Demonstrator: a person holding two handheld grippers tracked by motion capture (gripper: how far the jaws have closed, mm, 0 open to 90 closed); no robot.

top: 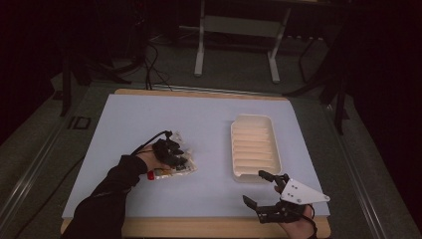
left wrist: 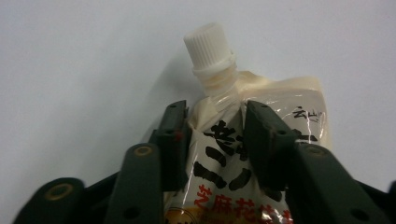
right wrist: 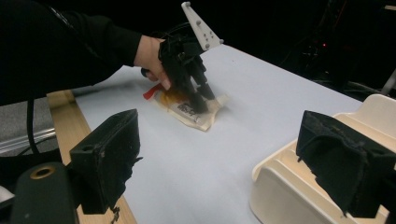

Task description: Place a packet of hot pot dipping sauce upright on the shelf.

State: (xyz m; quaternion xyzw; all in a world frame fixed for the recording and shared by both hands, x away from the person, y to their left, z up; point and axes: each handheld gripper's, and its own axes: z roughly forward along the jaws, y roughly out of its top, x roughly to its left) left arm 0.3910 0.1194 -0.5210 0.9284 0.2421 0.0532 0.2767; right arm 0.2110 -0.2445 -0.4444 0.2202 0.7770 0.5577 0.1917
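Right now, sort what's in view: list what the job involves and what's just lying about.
In the job, as far as the pictures suggest:
- spouted pouch, between the left gripper jaws
- ribbed white tray, next to the open right gripper

Lying about:
- metal stand on the floor beyond the table
- floor cables

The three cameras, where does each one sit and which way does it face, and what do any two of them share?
High view: fixed above the person's side, looking forward and down at the table, both forearms entering from below.
Left gripper view: rides the left gripper, looking along its jaws at a spouted pouch.
Right gripper view: rides the right gripper, facing across the table toward the other hand.
Shared: high and right gripper views both show the white tray.
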